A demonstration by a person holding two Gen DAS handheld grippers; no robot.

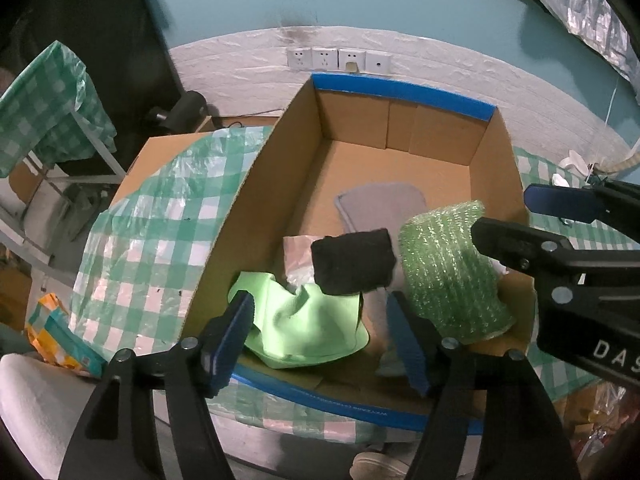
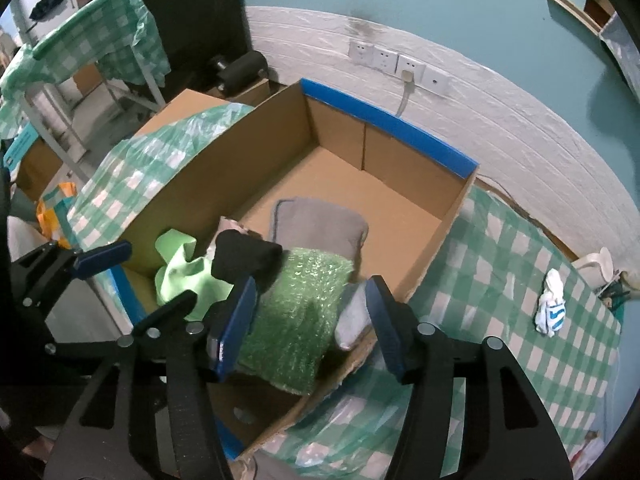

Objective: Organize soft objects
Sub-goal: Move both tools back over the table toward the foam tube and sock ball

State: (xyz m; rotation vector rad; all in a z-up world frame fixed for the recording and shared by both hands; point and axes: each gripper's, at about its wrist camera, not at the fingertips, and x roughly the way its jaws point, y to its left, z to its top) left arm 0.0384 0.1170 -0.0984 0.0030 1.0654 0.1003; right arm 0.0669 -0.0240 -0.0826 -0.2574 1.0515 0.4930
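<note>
An open cardboard box with blue-taped rims holds soft things: a light green cloth, a black sponge-like block, green bubble wrap, a grey pad and a pinkish bag. My left gripper is open and empty above the box's near edge, over the green cloth. My right gripper is open and empty over the bubble wrap; it also shows in the left wrist view. A white and blue sock lies on the checked tablecloth right of the box.
The green checked tablecloth covers the table. A white dish stands at the far right edge. Wall sockets sit behind the box. A second checked table and an orange packet are to the left.
</note>
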